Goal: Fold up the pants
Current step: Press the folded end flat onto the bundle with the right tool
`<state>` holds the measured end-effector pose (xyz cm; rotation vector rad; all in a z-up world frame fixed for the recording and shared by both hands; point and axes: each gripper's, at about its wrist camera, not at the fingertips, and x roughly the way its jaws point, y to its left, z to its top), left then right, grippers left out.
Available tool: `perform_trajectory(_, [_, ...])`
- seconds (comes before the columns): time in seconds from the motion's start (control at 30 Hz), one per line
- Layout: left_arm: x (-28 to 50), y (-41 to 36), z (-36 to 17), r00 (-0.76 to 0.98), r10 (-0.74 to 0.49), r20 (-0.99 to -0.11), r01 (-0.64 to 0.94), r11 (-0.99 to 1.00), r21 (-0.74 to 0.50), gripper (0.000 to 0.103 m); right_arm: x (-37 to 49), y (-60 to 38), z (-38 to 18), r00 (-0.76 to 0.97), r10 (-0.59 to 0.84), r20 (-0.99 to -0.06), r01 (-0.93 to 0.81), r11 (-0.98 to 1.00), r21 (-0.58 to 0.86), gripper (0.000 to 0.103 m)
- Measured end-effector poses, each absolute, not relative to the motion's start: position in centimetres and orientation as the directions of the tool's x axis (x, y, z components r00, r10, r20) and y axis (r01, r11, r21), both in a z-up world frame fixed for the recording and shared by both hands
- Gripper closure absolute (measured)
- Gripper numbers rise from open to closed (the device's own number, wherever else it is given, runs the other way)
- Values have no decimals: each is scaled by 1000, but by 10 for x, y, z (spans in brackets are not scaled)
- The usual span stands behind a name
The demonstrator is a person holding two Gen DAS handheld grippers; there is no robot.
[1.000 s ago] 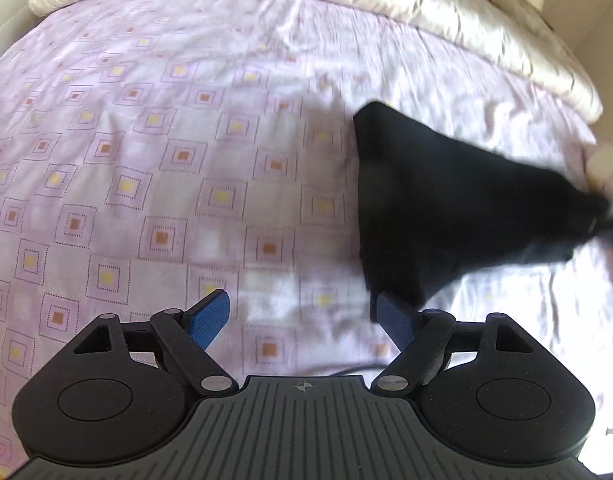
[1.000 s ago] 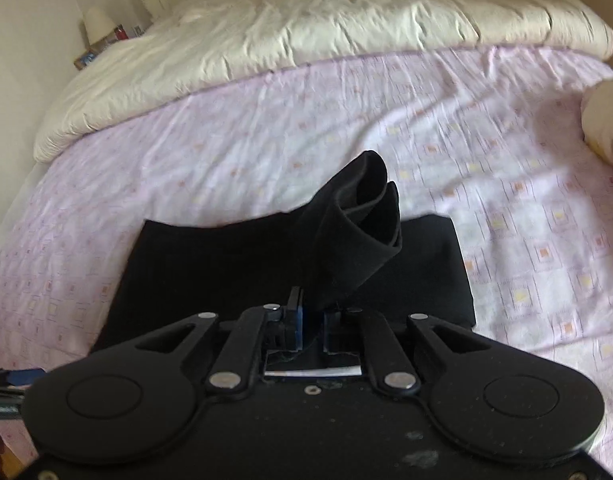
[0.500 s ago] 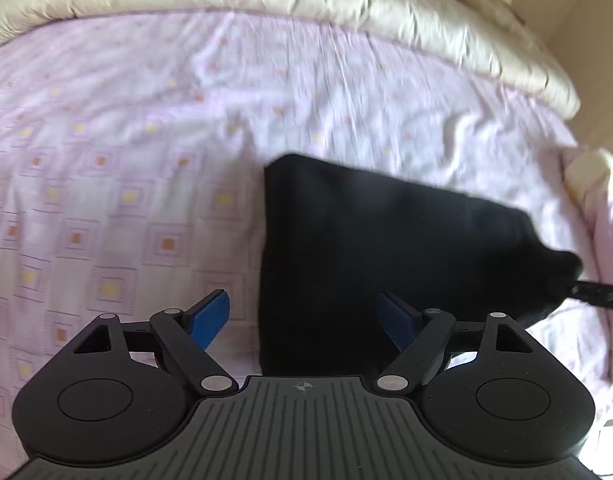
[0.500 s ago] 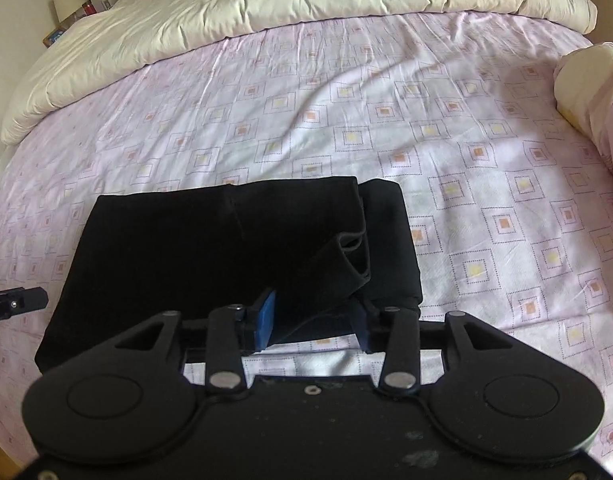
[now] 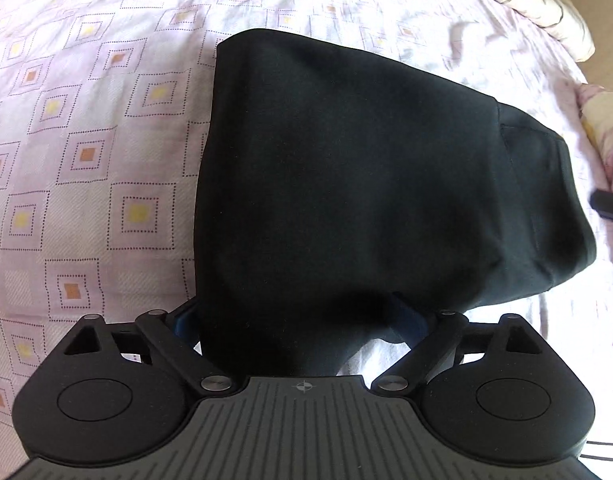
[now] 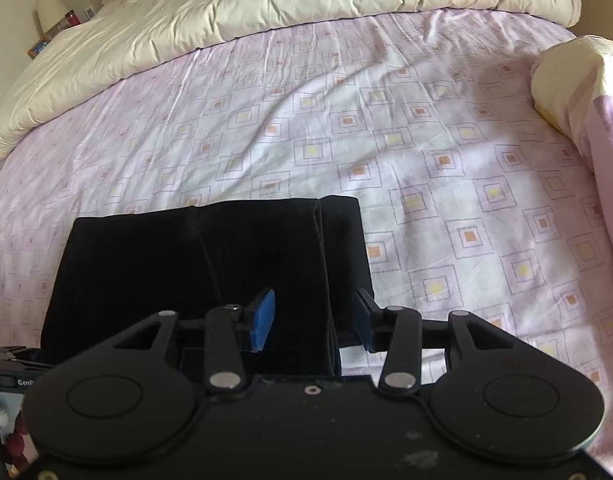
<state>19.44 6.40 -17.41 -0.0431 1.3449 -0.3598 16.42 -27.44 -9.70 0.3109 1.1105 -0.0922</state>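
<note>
With the pants [image 5: 346,184] lying folded into a compact dark block on the patterned bedsheet [image 5: 86,152], shown at the stage of settling the fold. Left side: left gripper [image 5: 298,324] set low at the near edge of the pants, jaws spread wide, the cloth filling the gap and hiding most of both blue pads; cloth not pinched, so far as can be judged. Best handled from here by closing only on the full stack of layers at the near edge, not on the top layer alone, so that nothing peels apart when lifted or smoothed. Centre: pants seen from the right wrist view [image 6: 202,268] as a flat rectangle with a seam line and a narrower folded band along the right side. Right side: right gripper [image 6: 314,320] also spread, blue pads [image 6: 263,318] apart on either side of that band, gripping nothing. Advisable to lift clear straight upward, avoiding any drag that would pull the band out of line; any smoothing better done by pressing from the fold outward. Risk: soft dark cloth slumps readily, and edges may creep out of alignment. Beyond: cream duvet [image 6: 266,4] across the far end of the bed, pale pillow [image 6: 570,76] at far right, both well apart from the pants.
</note>
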Motion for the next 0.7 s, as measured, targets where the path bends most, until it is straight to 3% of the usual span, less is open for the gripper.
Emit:
perform_trajectory(0.27, [194, 71, -172, 167, -291, -942, 223, 942, -252, 11, 202, -289, -152, 355, 239, -904, 260, 903, 341, 53])
perform_trajectory(0.33, [200, 67, -169, 166, -292, -942, 212, 943, -255, 12, 202, -294, -153, 366, 250, -897, 279, 890, 361, 62])
perform_trajectory(0.37, [200, 68, -167, 176, -282, -943, 208, 947, -245, 12, 202, -294, -150, 361, 249, -899, 279, 891, 359, 83])
perform_trajectory(0.43, [199, 71, -149, 262, -237, -936, 213, 960, -183, 13, 200, -292, -133, 385, 261, -885, 235, 900, 367, 94])
perform_trajectory(0.57, [199, 85, -108, 406, -262, -875, 220, 958, -185, 13, 204, -285, -96, 475, 162, -865, 156, 952, 264, 96])
perform_trajectory(0.7, [224, 99, -104, 400, -235, -886, 164, 969, -183, 13, 224, -293, -130, 363, 132, -922, 205, 954, 217, 90])
